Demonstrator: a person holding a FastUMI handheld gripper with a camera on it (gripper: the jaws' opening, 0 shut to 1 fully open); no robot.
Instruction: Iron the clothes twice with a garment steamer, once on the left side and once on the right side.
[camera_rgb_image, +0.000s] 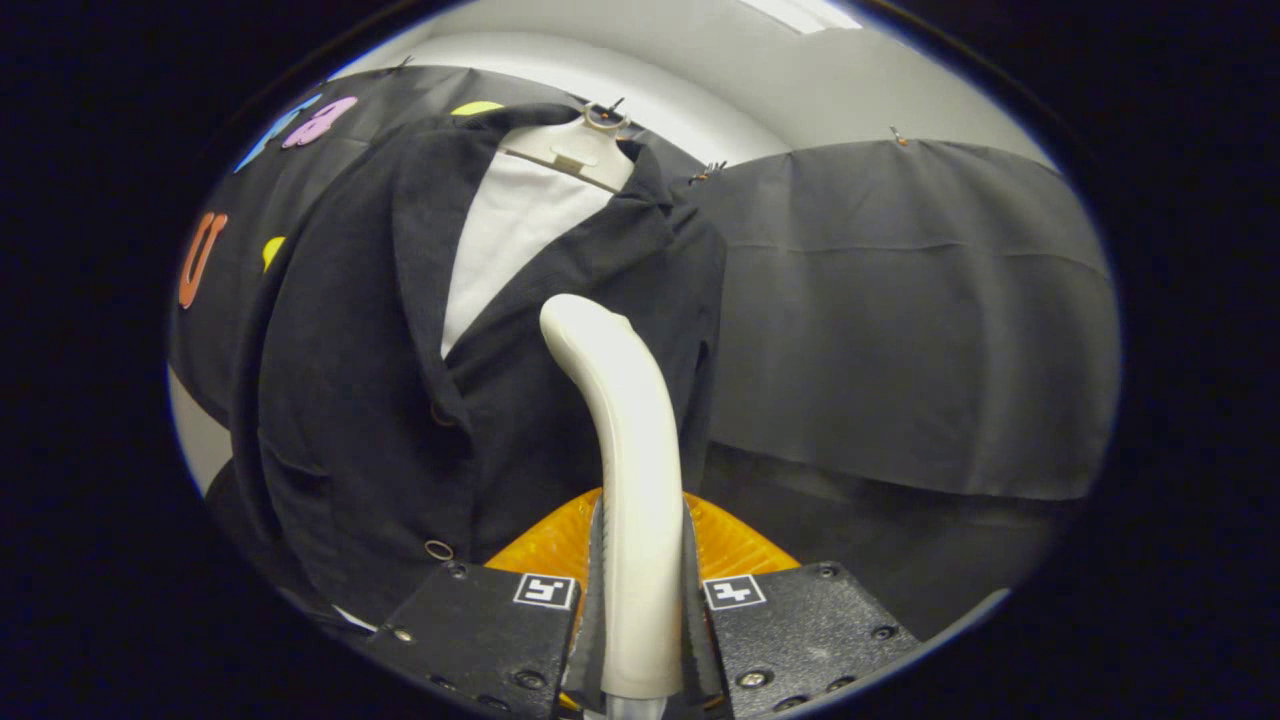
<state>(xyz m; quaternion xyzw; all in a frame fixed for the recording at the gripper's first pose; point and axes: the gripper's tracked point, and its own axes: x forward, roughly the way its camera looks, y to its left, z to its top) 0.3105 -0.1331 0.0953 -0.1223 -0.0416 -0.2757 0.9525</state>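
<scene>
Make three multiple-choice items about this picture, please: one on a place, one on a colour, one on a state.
1. Where is the steamer's head?
A. against the dark jacket's front
B. lying on a table
C. hanging on the hanger

2. What colour is the garment under the jacket?
A. red
B. white
C. green

3. What are the gripper's fingers doing?
A. standing wide open
B. pinching the hanger
C. pressing on the steamer's handle

Answers:
1 A: the steamer curves up so its head meets the jacket below the lapels.
2 B: the shirt between the lapels is white.
3 C: the gripper has both fingers against the handle's sides.
</scene>
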